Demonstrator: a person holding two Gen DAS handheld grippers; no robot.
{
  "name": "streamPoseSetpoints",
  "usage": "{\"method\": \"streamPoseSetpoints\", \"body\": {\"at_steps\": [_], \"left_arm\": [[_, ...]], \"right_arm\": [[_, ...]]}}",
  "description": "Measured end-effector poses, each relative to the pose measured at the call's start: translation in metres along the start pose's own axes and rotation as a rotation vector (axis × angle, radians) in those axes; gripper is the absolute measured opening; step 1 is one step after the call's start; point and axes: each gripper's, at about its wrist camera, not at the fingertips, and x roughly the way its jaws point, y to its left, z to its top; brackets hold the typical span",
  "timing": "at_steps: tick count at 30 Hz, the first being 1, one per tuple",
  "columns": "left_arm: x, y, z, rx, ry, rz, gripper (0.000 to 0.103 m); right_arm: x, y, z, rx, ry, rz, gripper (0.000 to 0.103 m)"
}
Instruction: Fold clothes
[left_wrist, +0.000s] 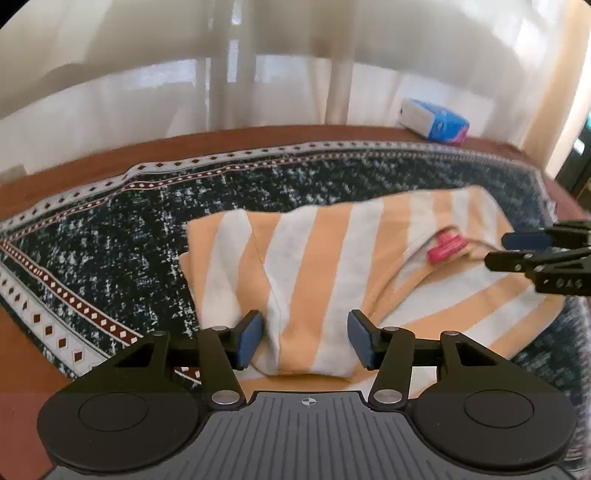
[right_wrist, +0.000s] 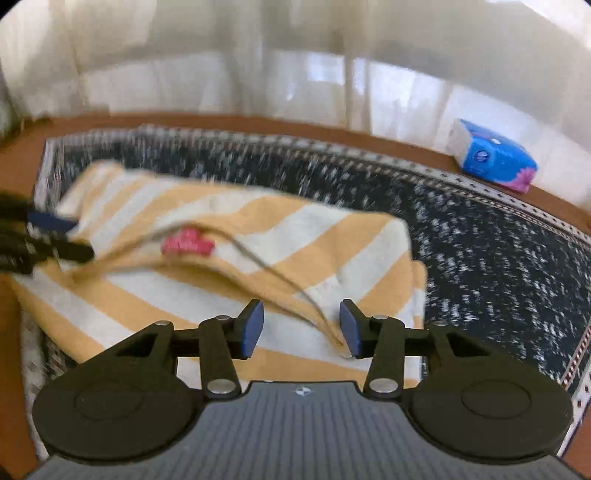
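— Striped garment (left_wrist: 317, 258), orange and pale grey bands: where does it lie?

— On a dark speckled cloth (left_wrist: 129, 229) with a patterned border, which covers a brown bench (left_wrist: 74, 170). The garment is partly folded, with one layer lapped over another, and a pink patch (left_wrist: 445, 248) shows at the edge of the upper layer.

— What of the left hand-held gripper (left_wrist: 304, 338)?

— Its blue pads stand well apart, over the near edge of the garment. A fold of the fabric sits between them, but neither pad presses on it, so it grips nothing.

— And the right hand-held gripper (right_wrist: 302, 328)?

— Also parted, somewhat less widely. A raised ridge of the garment (right_wrist: 258, 236) runs down to the inner face of its right-hand pad. The picture is blurred there; the ridge seems to touch that pad, while the other pad stands clear of it, so nothing is clamped.

— Can each be seen from the other's camera?

— Yes. The right one (left_wrist: 517, 249) reaches in from the right edge of the left wrist view, near the pink patch. The left one (right_wrist: 62, 236) enters at the left edge of the right wrist view, above the garment's far corner.

— Anything else on the bench?

— A blue and white tissue pack (right_wrist: 491, 158) at the far edge, against pale curtains (right_wrist: 295, 55).
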Motion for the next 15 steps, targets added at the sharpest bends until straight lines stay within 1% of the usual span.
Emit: {"method": "streamPoseSetpoints", "body": {"at_steps": [1, 3, 5, 7, 9, 12, 13, 15], "left_arm": [[-0.006, -0.002, 0.002, -0.012, -0.011, -0.017, 0.066], [-0.016, -0.008, 0.008, -0.027, -0.038, -0.054, 0.066], [-0.022, -0.02, 0.018, -0.034, -0.069, -0.096, 0.066], [-0.021, -0.034, 0.027, -0.035, -0.092, -0.132, 0.066], [-0.012, -0.048, 0.035, -0.021, -0.094, -0.149, 0.067], [0.008, -0.067, 0.037, 0.011, -0.069, -0.131, 0.067], [0.017, -0.071, 0.035, 0.012, -0.053, -0.116, 0.067], [0.036, -0.075, 0.029, -0.004, 0.006, -0.067, 0.067]], "right_arm": [[-0.01, -0.009, 0.001, 0.049, -0.02, 0.013, 0.054], [-0.021, -0.03, 0.001, 0.172, -0.026, 0.047, 0.057], [-0.03, -0.051, 0.0, 0.296, -0.029, 0.081, 0.057], [-0.03, -0.072, -0.005, 0.418, -0.013, 0.11, 0.057], [-0.025, -0.088, -0.011, 0.509, 0.007, 0.13, 0.057], [-0.017, -0.103, -0.019, 0.609, 0.026, 0.169, 0.057], [-0.014, -0.106, -0.021, 0.623, 0.036, 0.181, 0.057], [-0.006, -0.114, -0.025, 0.626, 0.068, 0.206, 0.057]]}}
